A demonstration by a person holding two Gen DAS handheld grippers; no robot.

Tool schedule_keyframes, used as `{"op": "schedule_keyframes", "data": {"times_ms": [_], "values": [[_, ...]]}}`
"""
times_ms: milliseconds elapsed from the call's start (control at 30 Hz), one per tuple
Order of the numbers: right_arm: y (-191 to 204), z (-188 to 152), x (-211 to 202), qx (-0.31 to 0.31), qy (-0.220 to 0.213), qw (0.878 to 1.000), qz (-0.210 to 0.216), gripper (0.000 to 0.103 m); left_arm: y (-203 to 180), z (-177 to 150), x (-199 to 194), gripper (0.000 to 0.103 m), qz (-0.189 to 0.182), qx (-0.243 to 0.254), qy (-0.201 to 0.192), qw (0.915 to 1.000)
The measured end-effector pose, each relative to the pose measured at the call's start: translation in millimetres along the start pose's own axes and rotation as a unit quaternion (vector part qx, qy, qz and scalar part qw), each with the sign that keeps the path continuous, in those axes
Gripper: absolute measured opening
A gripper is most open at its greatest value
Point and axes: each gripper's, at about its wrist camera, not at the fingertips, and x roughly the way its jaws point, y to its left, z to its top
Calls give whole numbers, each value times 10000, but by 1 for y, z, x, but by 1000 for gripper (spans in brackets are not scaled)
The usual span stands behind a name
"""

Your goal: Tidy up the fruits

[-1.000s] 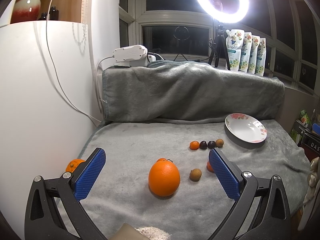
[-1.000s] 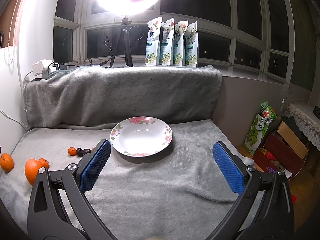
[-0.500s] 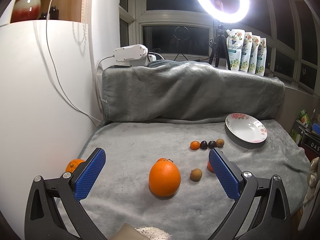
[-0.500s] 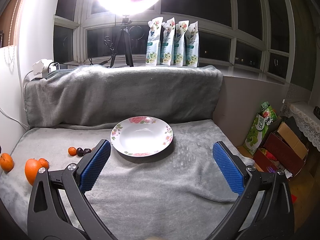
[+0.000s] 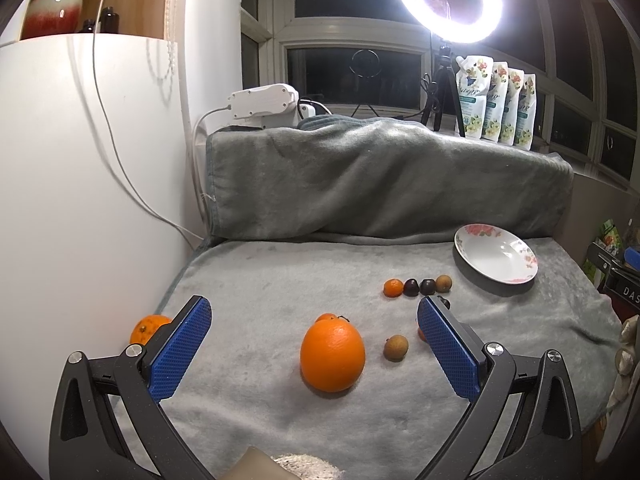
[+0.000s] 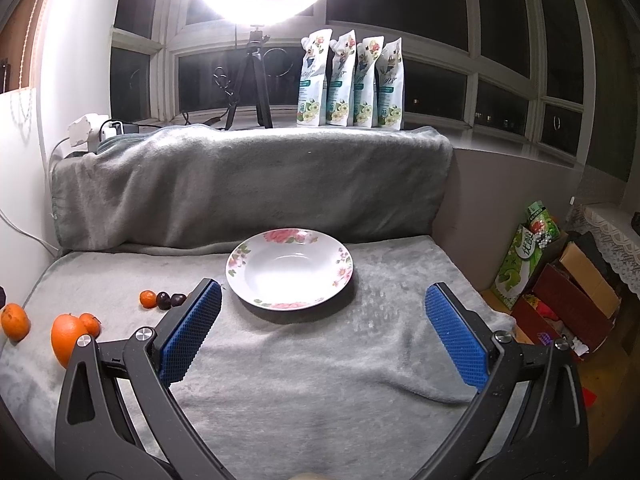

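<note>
We hold the left gripper spread wide, its blue pads gripping nothing, above the grey blanket. Between its fingers, a little nearer the right one, sits the large orange, upright on the blanket, with a small tangerine touching it just behind. Just beside the inner face of our right finger lies a brown longan, and another orange fruit peeks out behind that finger, mostly hidden. Outside the left finger, partly covered by it, rests a mandarin. Ahead of the right finger runs a short row of four small fruits: one orange, two dark, one brown, each touching its neighbour. Farther ahead and to the right stands the flowered plate, holding nothing.

Our right gripper is likewise fully parted and holds nothing. The plate lies straight ahead between its fingers, just beyond the tips. Every fruit is off to the left of the left finger: the row of small fruits close to its tip, the large orange partly behind its arm, the mandarin at the blanket's far left edge.
</note>
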Motion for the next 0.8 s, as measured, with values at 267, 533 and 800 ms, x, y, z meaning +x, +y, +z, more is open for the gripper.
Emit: {"op": "schedule_keyframes", "data": {"times_ms": [267, 533, 800], "values": [[7, -10, 15, 76, 94, 9980, 617, 103, 6, -11, 14, 102, 79, -54, 150, 9998], [19, -13, 26, 29, 244, 9931, 1148, 103, 13, -23, 26, 102, 73, -157, 355, 9992], [47, -11, 44, -118, 596, 9797, 1912, 103, 24, -40, 42, 102, -76, -338, 751, 9966]]}}
